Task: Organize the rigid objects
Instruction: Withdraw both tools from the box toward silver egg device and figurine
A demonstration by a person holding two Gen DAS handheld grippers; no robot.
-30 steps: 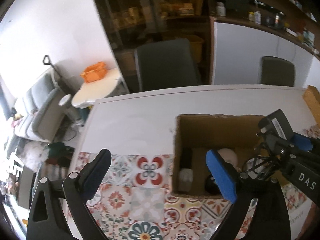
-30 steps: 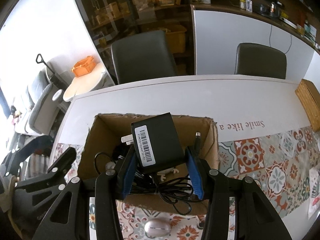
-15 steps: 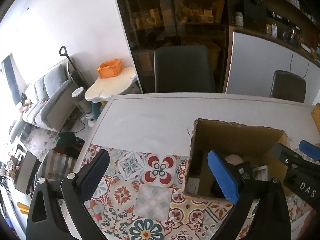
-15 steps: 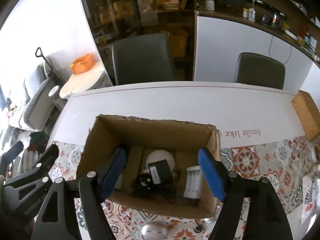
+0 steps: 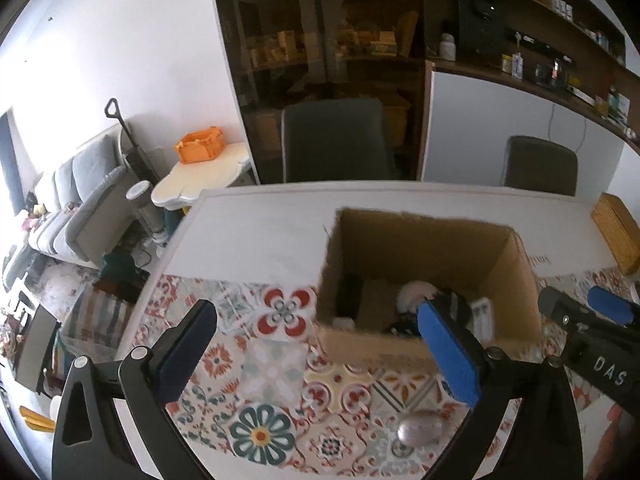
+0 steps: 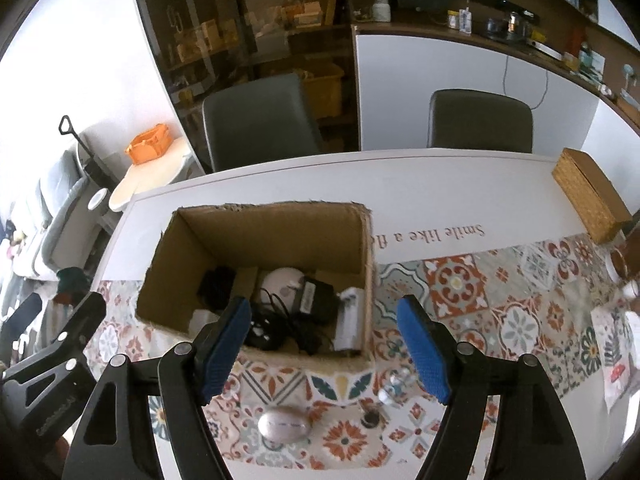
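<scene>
An open cardboard box [image 6: 280, 236] stands on the table; it also shows in the left wrist view [image 5: 424, 240]. Inside lie a black power adapter [image 6: 316, 298] with its tangled cable, a round pale object [image 6: 278, 280], a white battery charger [image 6: 350, 322] and a dark item at the left. A silver computer mouse [image 6: 284, 426] lies on the patterned mat in front of the box, also seen in the left wrist view [image 5: 420, 430]. My right gripper [image 6: 324, 348] is open and empty above the box's near wall. My left gripper [image 5: 316, 352] is open and empty left of the box.
A wicker box [image 6: 592, 196] sits at the table's far right. A small dark cap [image 6: 370, 418] and a small figurine [image 6: 394, 386] lie near the mouse. Two grey chairs [image 6: 260, 116] stand behind the table. Small items sit at the right edge [image 6: 624, 276].
My right gripper opened and dropped the black power adapter into the box, then pulled back and up. Both grippers have drawn back from the box.
</scene>
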